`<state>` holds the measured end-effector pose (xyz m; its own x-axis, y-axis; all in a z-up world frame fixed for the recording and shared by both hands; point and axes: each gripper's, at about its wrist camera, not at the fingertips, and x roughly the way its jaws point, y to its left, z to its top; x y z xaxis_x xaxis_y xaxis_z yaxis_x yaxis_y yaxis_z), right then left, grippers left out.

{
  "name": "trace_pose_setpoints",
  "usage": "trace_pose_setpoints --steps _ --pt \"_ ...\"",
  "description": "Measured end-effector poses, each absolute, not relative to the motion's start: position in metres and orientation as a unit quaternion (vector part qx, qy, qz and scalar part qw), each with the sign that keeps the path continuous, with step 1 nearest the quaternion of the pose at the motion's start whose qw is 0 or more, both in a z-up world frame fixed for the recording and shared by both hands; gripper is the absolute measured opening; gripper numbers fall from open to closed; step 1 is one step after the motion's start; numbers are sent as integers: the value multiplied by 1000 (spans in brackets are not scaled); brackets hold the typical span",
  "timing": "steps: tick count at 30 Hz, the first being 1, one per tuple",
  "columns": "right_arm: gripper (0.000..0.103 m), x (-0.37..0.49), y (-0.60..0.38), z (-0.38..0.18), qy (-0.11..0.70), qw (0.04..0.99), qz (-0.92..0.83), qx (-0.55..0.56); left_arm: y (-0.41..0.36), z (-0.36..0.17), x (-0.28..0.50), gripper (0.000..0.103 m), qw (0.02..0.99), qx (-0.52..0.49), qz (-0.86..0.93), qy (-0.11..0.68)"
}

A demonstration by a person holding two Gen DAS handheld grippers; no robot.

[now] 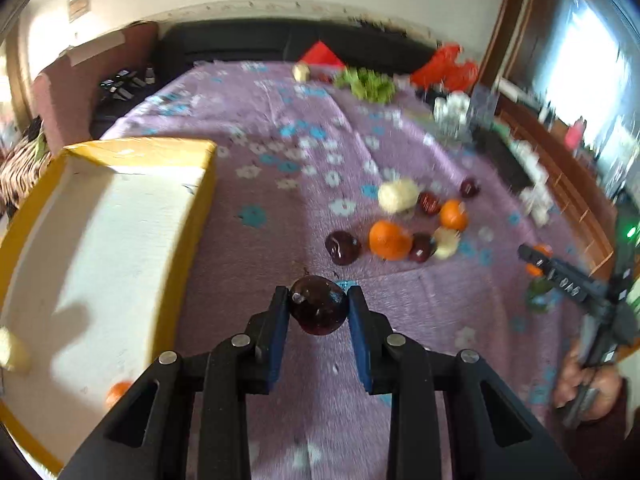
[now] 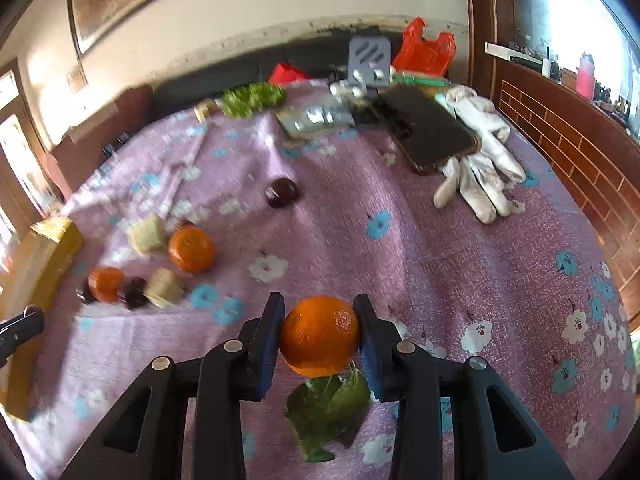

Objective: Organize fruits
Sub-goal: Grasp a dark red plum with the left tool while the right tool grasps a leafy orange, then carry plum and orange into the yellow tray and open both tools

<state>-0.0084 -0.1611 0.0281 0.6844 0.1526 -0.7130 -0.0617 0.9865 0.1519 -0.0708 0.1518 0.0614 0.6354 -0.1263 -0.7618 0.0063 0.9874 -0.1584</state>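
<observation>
Left gripper pinches a dark plum; only the right view shows the right gripper pinching a leafy orange; the box is cut off.

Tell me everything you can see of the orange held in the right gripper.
The orange is round, bright orange, with glossy, finely dimpled peel and a pale highlight at its upper right. It sits clamped between the blue pads of the right gripper, one pad pressing each side. Green leaves hang below it, apparently attached. It looks lifted off the purple flowered cloth. It looks whole and unpeeled.
</observation>
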Motion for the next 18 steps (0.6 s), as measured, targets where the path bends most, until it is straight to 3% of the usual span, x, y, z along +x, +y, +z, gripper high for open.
trace_pose_setpoints --steps 8,18 --pt "39 -33 -124 74 378 914 120 85 225 104 -137 28 918 -121 0 378" --pt "40 -50 22 109 403 857 309 86 319 87 -184 29 903 -176 105 378"
